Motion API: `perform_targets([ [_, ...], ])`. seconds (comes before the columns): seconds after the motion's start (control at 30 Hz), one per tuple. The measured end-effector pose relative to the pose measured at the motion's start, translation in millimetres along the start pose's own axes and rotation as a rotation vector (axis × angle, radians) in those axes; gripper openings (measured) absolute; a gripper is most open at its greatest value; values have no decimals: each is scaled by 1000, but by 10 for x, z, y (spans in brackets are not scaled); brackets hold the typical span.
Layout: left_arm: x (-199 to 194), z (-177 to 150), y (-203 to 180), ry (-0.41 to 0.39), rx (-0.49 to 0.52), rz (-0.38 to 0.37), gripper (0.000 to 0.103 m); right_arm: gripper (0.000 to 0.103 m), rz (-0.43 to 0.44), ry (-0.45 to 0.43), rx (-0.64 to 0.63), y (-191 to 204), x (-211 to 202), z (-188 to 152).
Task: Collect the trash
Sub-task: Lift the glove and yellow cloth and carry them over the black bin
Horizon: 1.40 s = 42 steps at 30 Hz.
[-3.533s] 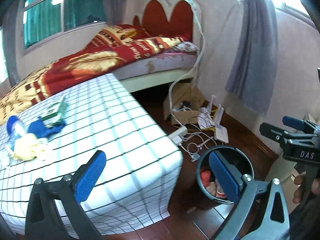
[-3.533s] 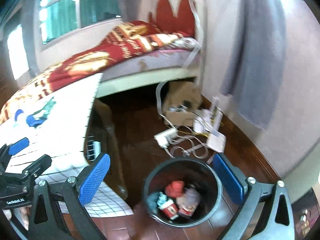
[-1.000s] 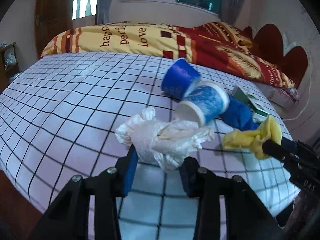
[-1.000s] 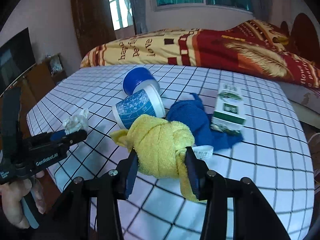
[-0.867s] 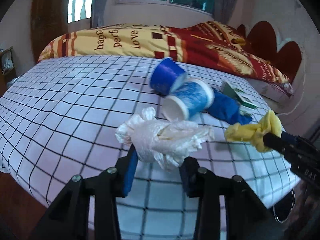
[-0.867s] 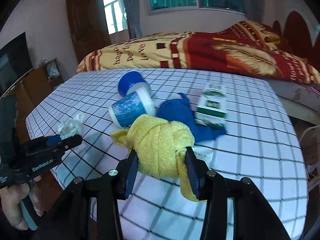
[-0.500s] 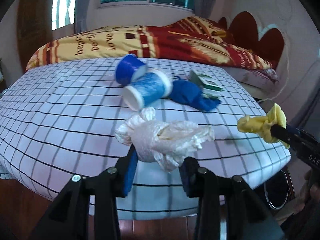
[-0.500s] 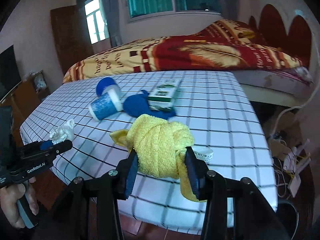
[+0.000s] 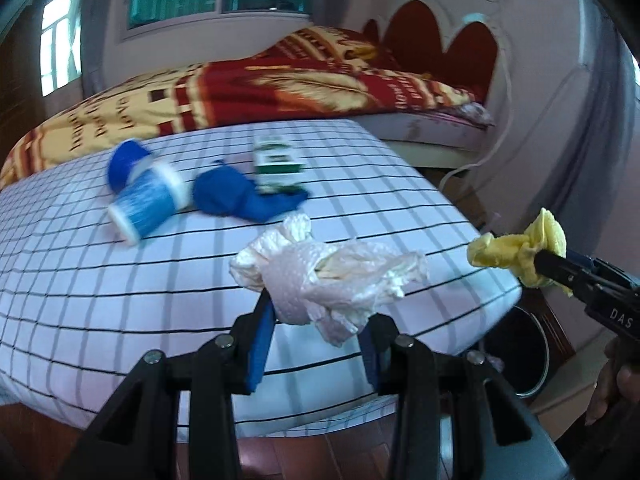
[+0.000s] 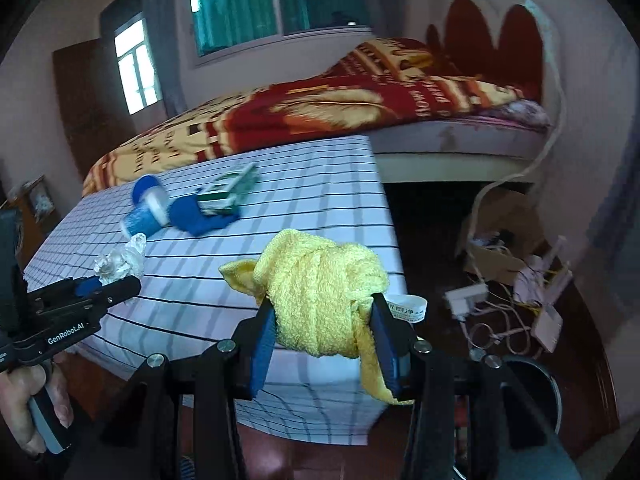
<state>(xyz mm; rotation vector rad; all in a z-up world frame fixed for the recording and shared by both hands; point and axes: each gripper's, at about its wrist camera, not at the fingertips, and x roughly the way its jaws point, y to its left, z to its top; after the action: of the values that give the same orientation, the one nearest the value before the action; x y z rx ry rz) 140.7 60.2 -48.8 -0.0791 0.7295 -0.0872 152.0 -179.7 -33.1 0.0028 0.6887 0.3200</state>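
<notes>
With the left gripper [image 9: 316,332] clenched on the crumpled plastic wrap [image 9: 328,276] and the right gripper [image 10: 324,344] on the knotted yellow cloth [image 10: 320,296], the trash bin [image 9: 516,352] lies below the table [image 9: 120,280] corner, nearer the right hand.

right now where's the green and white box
The green and white cardboard box lies on the checked white tablecloth, toward the bed side in the left wrist view, its near end resting on the crumpled blue cloth, right of the two blue paper cups.

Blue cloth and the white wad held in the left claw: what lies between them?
Only bare checked tablecloth, in the left wrist view, between blue cloth and white wad.
</notes>
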Motion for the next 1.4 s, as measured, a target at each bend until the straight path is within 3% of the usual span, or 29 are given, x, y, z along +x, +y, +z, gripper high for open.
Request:
perform_targets([
  [0.83,241,-43,-1798,56,241,-256,40,47,-244,-1,197,-1539,-815,-573],
  [1.4,614,-319,-2713,163,363,-399,40,47,-329,81,299,-2257,-913,-1077],
])
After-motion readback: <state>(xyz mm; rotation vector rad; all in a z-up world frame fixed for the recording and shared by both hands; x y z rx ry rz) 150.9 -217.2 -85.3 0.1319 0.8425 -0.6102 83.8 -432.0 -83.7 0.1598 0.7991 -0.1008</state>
